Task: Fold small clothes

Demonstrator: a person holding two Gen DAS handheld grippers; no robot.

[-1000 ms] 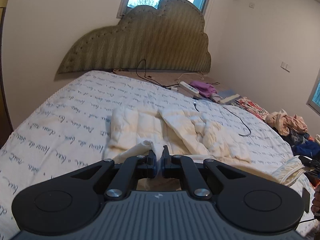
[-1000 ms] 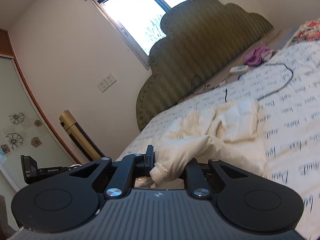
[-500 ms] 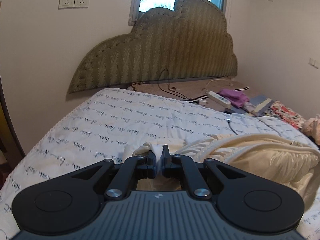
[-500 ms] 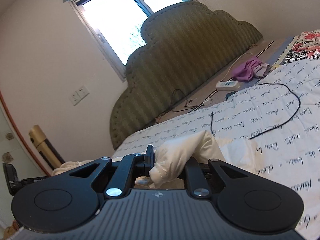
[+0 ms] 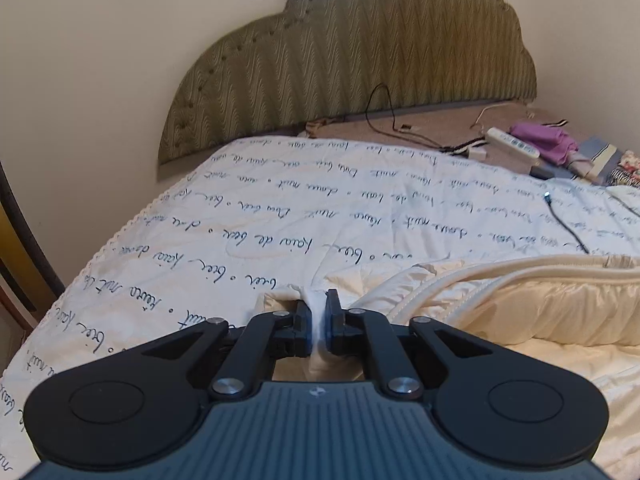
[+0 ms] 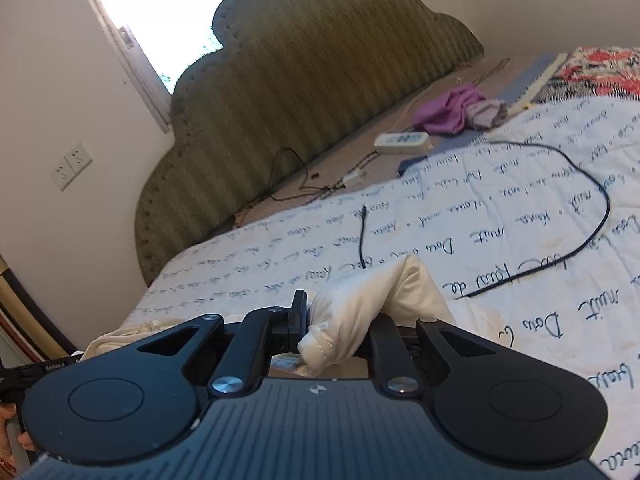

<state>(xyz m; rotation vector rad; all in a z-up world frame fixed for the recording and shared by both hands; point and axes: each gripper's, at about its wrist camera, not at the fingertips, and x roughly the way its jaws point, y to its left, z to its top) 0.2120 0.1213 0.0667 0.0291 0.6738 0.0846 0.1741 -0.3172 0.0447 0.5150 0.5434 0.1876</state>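
Observation:
A cream padded garment (image 5: pixel 540 308) lies bunched on the white quilt with script print (image 5: pixel 320 208), to the right of my left gripper (image 5: pixel 316 308). That gripper pinches a thin fold of the garment's edge low over the quilt. Its jaws are just starting to open, and the fabric is still pressed between the pads. In the right wrist view my right gripper (image 6: pixel 338 310) is shut on a thick rolled corner of the same garment (image 6: pixel 404 292), which hides its right finger. The corner hangs just above the quilt (image 6: pixel 560 280).
A black cable (image 6: pixel 592 236) loops over the quilt beyond the garment. A white power strip (image 6: pixel 402 142), purple cloth (image 6: pixel 452 112) and more cords lie on the bare strip before the green headboard (image 5: pixel 360 60). The bed's left edge (image 5: pixel 120 236) is close.
Both grippers carried the garment's edge across the bed toward the headboard and sank lower. The garment, spread flat before, is now doubled over beside the left gripper.

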